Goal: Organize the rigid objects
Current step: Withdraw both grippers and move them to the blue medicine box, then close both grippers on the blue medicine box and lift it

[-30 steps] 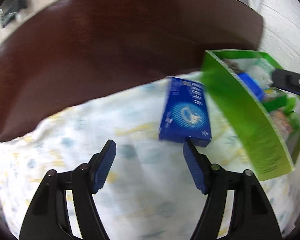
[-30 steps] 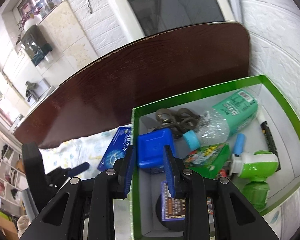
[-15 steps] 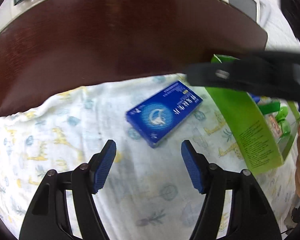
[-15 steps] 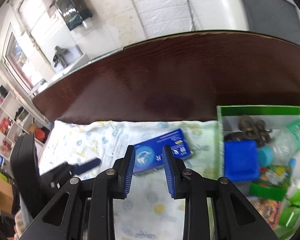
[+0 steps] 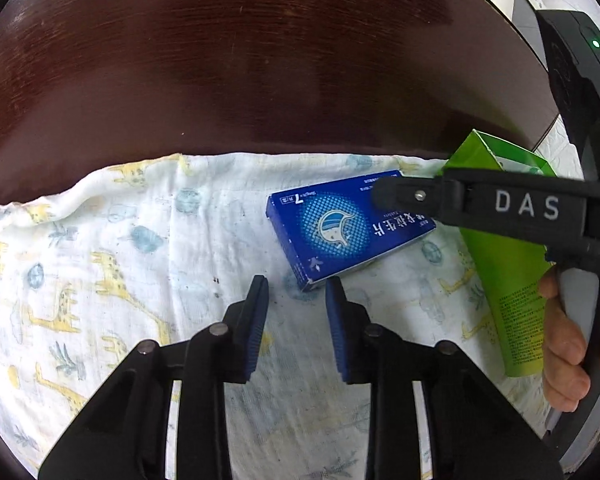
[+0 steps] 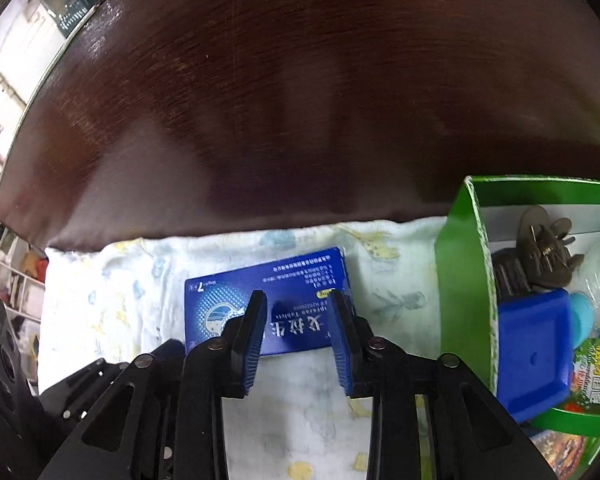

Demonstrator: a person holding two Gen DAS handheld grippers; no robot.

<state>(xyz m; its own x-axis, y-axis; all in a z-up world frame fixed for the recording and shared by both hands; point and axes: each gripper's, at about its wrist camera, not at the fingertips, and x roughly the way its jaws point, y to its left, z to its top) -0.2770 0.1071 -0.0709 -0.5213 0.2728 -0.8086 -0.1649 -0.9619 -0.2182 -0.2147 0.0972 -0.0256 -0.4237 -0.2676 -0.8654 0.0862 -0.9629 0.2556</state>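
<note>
Right wrist view shows the blue tablet box (image 6: 266, 304) lying flat on the giraffe-print cloth (image 6: 112, 292), outside the part-filled green bin (image 6: 462, 280), the right gripper (image 6: 298, 334) opening empty above it, the left gripper (image 5: 296, 322) closing on nothing.

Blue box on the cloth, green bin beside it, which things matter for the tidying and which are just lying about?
For the job:
- blue box, under the opening right hand-held gripper
- green bin of sorted items
- closing left hand-held gripper, empty

Just there:
- giraffe-print cloth
- dark wooden table
</note>
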